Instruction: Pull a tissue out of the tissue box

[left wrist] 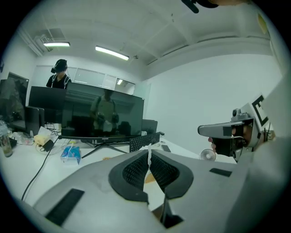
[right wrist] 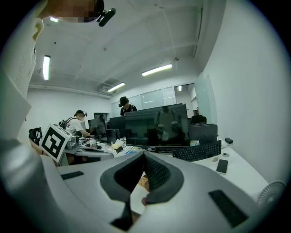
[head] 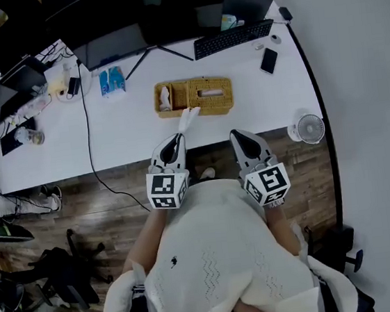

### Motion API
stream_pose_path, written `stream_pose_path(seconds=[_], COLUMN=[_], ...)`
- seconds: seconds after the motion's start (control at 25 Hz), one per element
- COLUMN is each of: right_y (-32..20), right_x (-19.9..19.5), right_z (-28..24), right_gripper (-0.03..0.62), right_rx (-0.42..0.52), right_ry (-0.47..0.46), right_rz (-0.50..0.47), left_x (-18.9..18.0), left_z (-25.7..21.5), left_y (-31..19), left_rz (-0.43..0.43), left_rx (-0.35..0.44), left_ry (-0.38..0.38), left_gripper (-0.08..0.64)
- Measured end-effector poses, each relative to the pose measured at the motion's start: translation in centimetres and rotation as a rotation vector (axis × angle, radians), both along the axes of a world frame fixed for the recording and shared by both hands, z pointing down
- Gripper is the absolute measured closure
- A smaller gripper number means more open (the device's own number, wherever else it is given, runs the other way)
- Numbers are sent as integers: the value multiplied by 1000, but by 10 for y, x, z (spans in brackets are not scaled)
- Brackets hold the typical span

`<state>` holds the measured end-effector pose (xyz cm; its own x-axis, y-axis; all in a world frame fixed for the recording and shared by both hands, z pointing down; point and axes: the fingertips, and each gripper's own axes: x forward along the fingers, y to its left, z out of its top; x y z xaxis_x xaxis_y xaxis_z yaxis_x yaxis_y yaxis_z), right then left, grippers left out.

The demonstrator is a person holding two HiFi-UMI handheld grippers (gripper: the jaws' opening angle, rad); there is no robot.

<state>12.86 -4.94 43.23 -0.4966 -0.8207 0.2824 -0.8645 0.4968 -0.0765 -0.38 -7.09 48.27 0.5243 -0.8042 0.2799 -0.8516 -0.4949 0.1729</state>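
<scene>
A woven tan tissue box (head: 202, 96) lies on the white desk (head: 109, 137), with a slot in its top. From its near edge a white tissue (head: 188, 120) stretches toward me. My left gripper (head: 177, 138) is shut on the tissue's lower end, just off the desk's front edge. In the left gripper view the tissue (left wrist: 148, 157) shows as a thin white strip pinched between the dark pads of the left gripper (left wrist: 149, 154). Whether its far end is still in the box I cannot tell. To the right, my right gripper (head: 239, 135) (right wrist: 143, 157) is shut with nothing in it.
Behind the box are a black keyboard (head: 233, 39), a phone (head: 268, 60), monitors and a blue packet (head: 112, 81). A small white fan (head: 308, 129) stands at the desk's near right corner. A black cable (head: 87, 122) crosses the desk's left half. People work at desks beyond.
</scene>
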Motion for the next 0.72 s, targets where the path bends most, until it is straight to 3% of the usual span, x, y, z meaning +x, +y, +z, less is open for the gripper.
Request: stream_pose_path(seconds=[0.72], right_y=[-10], right_x=[20], right_z=[-79], right_gripper=[591], right_rx=[139], right_ry=[-38], right_rz=[39], left_x=[-21], left_z=[-84], left_y=[-20], left_rz=[-68], left_rx=[157], left_ry=[61], left_gripper=[543])
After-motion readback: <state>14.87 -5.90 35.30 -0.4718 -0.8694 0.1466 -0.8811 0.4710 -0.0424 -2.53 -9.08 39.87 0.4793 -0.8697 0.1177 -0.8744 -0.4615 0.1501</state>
